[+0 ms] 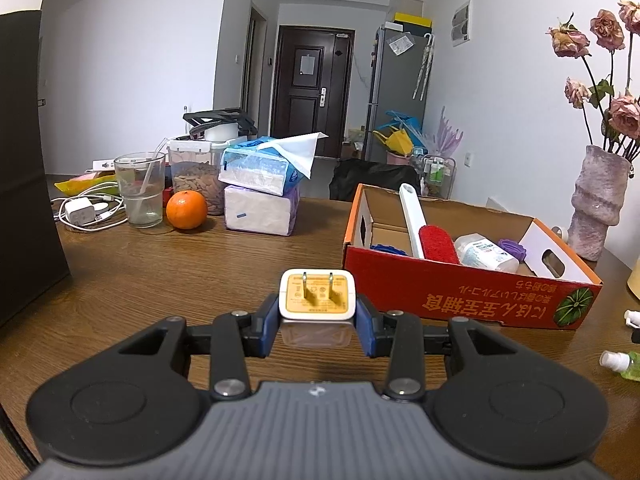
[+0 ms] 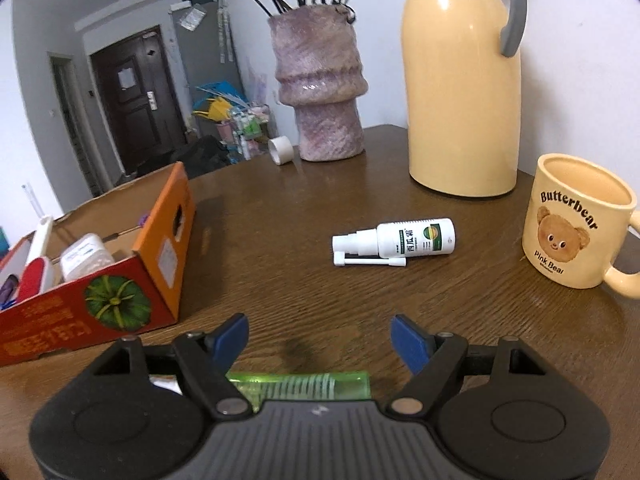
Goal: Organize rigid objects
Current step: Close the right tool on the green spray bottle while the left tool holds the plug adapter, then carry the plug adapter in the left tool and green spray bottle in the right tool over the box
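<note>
Clamped between the blue pads of the left gripper [image 1: 318, 320]: a small white charger [image 1: 317, 295], prongs upward, yellow face toward the camera, held just above the table [image 1: 168, 272]. Looks light, hard and smooth-sided, so probably prone to slipping or twisting if squeezed near a rounded corner; best kept pinched across the two flat sides, as now, well clear of the metal prongs. Nothing fragile about it, so a short drop into the box [image 1: 452, 292] should do no harm. Sits near the box's front wall, to its left, not yet over the rim. Inside the box already: a white-handled brush with a red head [image 1: 436, 242], a white bottle [image 1: 486, 256], something purple [image 1: 512, 249] and something blue at the left end, too hidden to name. Free floor looks to remain at the left half, a likely landing spot. Over on the other side, the right gripper [image 2: 320, 340] stands wide with nothing between its pads, above bare wood. Just under its body lies a green spray bottle [image 2: 300, 386], partly hidden; also light and rigid, but round and slick, so likely to roll unless taken across the barrel. Farther ahead, a white spray bottle [image 2: 404, 239] lies on its side, nozzle to the left, with a thin white tube [image 2: 370, 263] touching it. Beyond those: a bear mug [image 2: 576, 224], a tall cream jug [image 2: 464, 92], a purple vase [image 2: 320, 88] with dried roses, a tape roll [image 2: 280, 150].
</note>
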`<move>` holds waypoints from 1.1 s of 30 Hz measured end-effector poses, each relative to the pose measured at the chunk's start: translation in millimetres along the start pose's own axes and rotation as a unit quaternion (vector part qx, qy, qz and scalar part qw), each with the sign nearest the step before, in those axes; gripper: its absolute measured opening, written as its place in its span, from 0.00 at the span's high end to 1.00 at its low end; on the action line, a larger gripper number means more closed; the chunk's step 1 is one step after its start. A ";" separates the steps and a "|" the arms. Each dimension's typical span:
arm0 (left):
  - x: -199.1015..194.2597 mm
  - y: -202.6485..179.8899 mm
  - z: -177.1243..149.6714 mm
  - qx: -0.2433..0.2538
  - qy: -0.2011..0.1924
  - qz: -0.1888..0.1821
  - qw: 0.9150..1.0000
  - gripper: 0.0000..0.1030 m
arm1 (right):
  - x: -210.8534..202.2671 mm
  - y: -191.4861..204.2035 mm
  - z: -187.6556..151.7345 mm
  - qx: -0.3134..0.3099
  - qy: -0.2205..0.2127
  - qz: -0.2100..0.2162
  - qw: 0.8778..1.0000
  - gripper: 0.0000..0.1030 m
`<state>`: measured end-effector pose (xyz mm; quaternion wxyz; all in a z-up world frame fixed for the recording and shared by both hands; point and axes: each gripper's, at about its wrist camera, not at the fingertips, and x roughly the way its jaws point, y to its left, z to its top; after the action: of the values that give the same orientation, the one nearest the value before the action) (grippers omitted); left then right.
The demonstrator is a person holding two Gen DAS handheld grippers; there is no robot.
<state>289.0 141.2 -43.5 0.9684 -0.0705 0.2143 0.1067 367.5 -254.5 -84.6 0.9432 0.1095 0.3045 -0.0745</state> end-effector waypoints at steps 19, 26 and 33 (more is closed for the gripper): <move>-5.6 -1.2 0.9 0.000 -0.008 -0.006 1.000 0.61 | -33.8 13.1 -38.9 -0.227 0.059 0.115 0.965 0.32; -8.4 -1.4 1.0 0.001 -0.009 -0.013 1.000 0.61 | -28.5 15.5 -36.5 -0.189 0.057 0.120 0.973 0.70; -11.5 -3.7 -0.1 0.004 -0.010 -0.018 1.000 0.61 | -35.9 11.0 -42.8 -0.168 0.045 0.107 0.979 0.70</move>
<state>279.7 135.7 -38.3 0.9726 -0.0697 0.2033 0.0888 317.0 -230.4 -95.5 0.9360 -0.0155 0.3414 0.0845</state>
